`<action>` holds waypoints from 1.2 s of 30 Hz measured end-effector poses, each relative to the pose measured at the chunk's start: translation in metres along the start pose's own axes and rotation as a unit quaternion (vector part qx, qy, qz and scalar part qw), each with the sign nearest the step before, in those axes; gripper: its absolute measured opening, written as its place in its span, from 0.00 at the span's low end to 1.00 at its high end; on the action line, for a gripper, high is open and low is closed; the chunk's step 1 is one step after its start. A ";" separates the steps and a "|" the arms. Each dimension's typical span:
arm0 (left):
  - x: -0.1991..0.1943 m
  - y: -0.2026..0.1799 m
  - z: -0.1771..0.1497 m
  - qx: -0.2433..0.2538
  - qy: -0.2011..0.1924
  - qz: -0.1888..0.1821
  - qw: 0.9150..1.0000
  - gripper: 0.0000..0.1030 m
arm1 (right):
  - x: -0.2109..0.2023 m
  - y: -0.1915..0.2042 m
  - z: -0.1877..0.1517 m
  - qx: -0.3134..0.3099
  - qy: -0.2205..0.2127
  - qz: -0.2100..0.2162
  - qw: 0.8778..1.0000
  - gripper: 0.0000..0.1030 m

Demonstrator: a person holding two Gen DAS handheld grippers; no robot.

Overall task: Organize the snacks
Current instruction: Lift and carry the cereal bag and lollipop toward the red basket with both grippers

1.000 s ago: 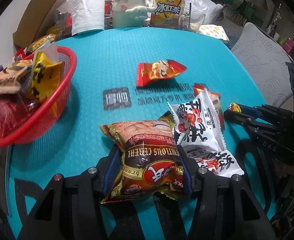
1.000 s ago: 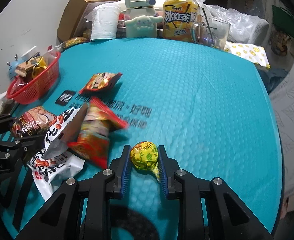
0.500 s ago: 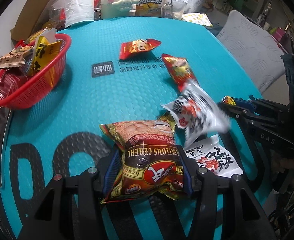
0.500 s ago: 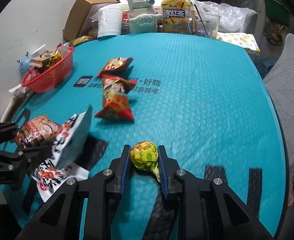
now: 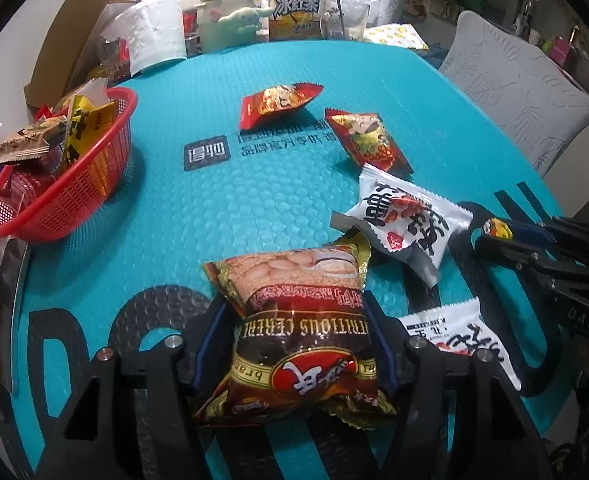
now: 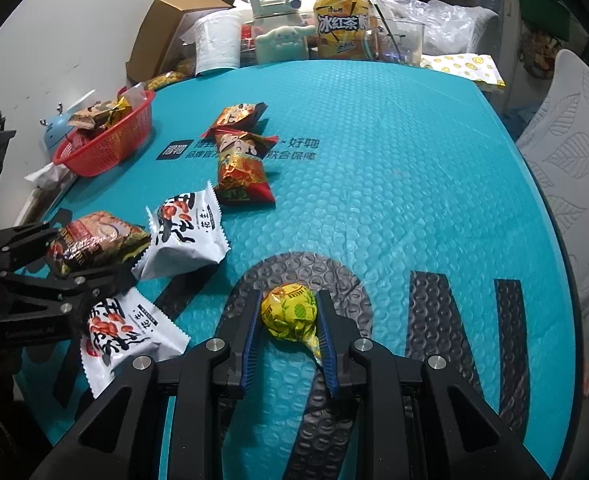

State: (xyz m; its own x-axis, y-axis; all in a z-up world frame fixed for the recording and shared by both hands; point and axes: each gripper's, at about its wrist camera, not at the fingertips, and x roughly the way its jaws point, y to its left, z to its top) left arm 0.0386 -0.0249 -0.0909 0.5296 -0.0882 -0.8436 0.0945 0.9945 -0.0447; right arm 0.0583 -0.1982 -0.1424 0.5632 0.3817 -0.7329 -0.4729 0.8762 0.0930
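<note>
Brown cereal packet (image 5: 294, 332) between the opening jaws of the left gripper (image 5: 294, 344); yellow wrapped candy (image 6: 290, 308) clenched in the right gripper (image 6: 290, 320). Loose nearby: two white peanut packets, two red packets. Far left, red basket (image 5: 90, 196) part-filled (task perhaps half done).

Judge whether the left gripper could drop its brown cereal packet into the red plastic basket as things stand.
Probably yes: bare teal mat lies between the left gripper, jaws opening around the brown cereal packet, and the red plastic basket, whose top is open, though already part-filled.

basket (image 5: 74, 196) left on the mat (image 5: 278, 208), snack packets (image 5: 368, 142) to its right.
</note>
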 end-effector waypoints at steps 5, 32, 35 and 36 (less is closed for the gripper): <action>-0.004 0.007 0.000 -0.011 -0.006 -0.001 1.000 0.47 | -0.001 0.001 -0.001 -0.003 -0.001 -0.006 1.000 0.25; -0.050 0.011 -0.006 -0.020 -0.040 -0.040 0.998 0.46 | -0.023 0.026 -0.013 0.010 -0.026 0.036 0.999 0.25; -0.057 0.013 -0.007 -0.021 -0.047 -0.040 0.998 0.46 | -0.028 0.036 -0.014 0.003 -0.032 0.047 0.998 0.25; -0.059 0.014 -0.007 -0.022 -0.049 -0.039 0.998 0.46 | -0.030 0.038 -0.014 0.001 -0.033 0.050 0.998 0.25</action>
State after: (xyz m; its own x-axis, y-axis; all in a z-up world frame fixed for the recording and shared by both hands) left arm 0.0032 -0.0055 -0.0457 0.6025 -0.1685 -0.7801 0.1033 0.9857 -0.1331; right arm 0.0137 -0.1802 -0.1266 0.5569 0.4865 -0.6732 -0.5279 0.8331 0.1653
